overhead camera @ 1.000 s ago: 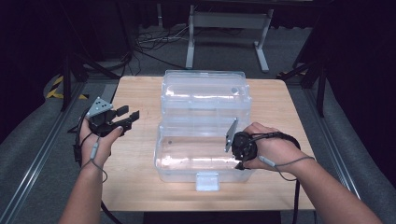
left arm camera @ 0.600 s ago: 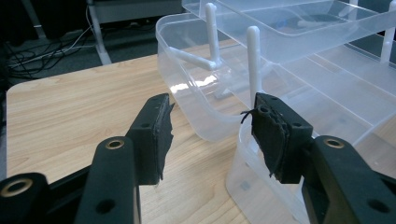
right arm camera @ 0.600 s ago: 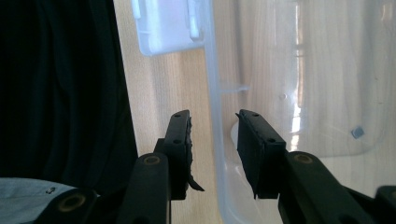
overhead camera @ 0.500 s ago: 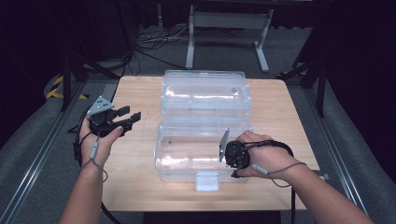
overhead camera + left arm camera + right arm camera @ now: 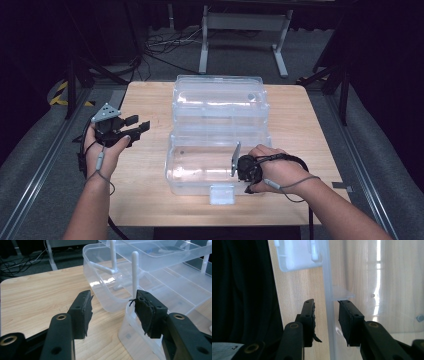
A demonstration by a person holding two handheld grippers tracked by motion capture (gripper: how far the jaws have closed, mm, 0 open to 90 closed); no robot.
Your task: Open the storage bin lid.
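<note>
High view: the left tongs are held released over the table's left side, beside the clear plastic box at its middle. The right tongs are spread astride the box's front rim, unclenched.

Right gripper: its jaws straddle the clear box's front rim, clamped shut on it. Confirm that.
Not clamped. The right gripper does straddle the clear box's front rim, but the right gripper view shows gaps between both pads and the rim; the jaws stand open.
</note>
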